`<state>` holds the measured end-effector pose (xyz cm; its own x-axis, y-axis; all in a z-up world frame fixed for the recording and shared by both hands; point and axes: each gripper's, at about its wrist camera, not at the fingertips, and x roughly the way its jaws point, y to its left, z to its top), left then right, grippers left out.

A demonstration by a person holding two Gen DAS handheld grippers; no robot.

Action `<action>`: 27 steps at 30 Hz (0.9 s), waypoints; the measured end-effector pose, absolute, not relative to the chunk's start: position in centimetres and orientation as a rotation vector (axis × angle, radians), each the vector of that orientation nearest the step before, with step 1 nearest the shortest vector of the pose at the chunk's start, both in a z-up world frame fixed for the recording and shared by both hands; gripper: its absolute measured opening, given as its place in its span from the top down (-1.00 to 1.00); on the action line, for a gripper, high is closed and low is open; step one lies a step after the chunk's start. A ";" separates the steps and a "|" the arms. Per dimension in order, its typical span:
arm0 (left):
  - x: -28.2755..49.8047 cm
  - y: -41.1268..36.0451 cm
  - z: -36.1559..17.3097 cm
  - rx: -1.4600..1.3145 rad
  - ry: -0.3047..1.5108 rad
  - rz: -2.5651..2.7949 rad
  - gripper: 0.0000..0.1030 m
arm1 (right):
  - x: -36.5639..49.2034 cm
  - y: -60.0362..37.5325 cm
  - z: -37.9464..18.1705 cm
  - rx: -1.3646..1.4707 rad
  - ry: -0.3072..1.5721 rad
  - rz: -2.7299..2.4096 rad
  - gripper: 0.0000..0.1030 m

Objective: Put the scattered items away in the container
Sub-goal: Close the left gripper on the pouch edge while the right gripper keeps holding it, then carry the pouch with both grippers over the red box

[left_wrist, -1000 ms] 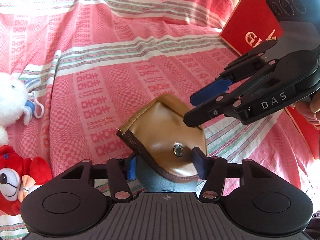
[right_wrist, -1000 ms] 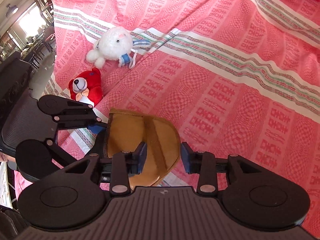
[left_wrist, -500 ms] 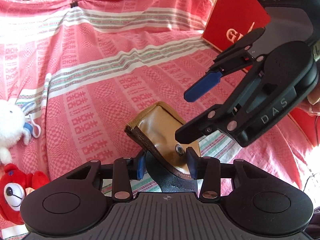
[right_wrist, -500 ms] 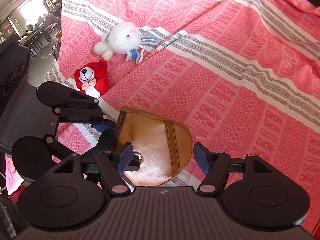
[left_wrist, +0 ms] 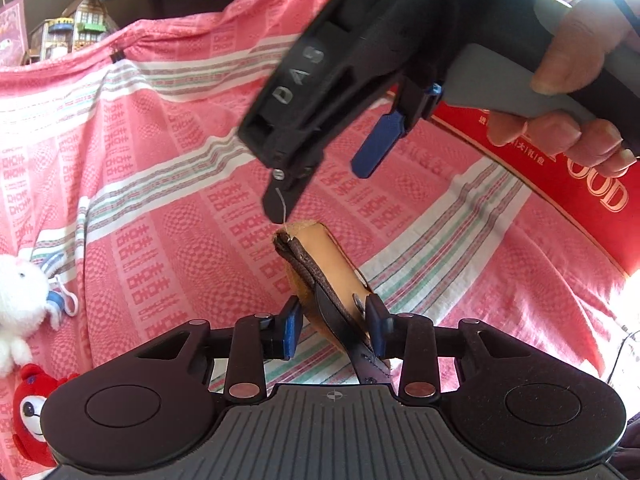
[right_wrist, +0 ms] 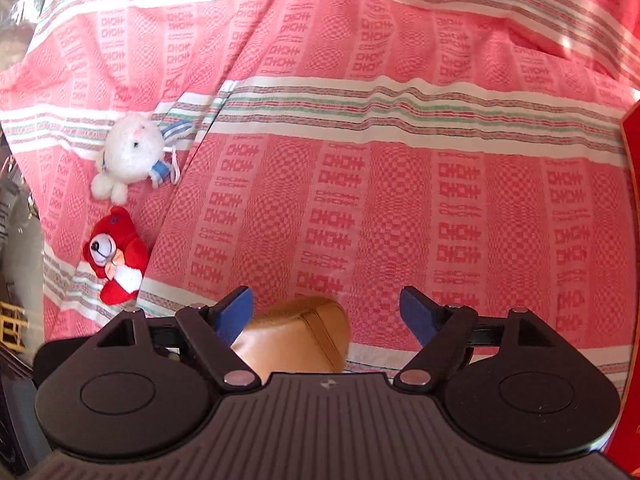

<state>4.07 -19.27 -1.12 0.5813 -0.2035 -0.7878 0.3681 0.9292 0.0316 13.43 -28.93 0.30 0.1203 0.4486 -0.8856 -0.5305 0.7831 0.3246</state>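
My left gripper is shut on a tan leather pouch and holds it on edge above the red patterned cloth. The pouch also shows in the right wrist view, below and just behind my right gripper, which is open and empty. In the left wrist view the right gripper hovers above the pouch, its lower finger tip close to the pouch's top corner. A white plush toy and a red plush bear lie on the cloth at the left. The red box stands at the right.
The red-and-white patterned cloth covers the whole surface, with folds at the back. The red box edge shows at the right of the right wrist view. Chairs and room clutter lie past the cloth's left edge.
My right gripper opened wide, let go of the pouch and rose above it. My left gripper closed on the pouch and turned it onto its edge, lifting it.
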 end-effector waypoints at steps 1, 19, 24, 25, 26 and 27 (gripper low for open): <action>4.0 -19.7 -1.1 0.208 0.892 -0.349 0.39 | 13.6 -28.7 0.3 -0.056 1.299 0.696 -0.71; 3.5 -21.1 -2.2 0.179 0.987 -0.363 0.66 | 10.4 -31.0 -1.3 -0.033 1.363 0.579 -0.11; 3.8 -21.7 -2.2 0.136 1.019 -0.363 0.78 | 10.3 -32.5 -1.7 0.039 1.382 0.518 -0.21; 4.0 -21.7 -2.2 0.131 1.027 -0.363 0.78 | 10.2 -32.8 -1.8 0.053 1.381 0.511 -0.21; 4.1 -21.8 -2.2 0.132 1.033 -0.364 0.78 | 10.2 -33.0 -1.8 0.062 1.379 0.507 -0.21; 4.2 -22.0 -2.2 0.137 1.039 -0.363 0.78 | 10.1 -33.3 -1.9 0.080 1.381 0.498 -0.21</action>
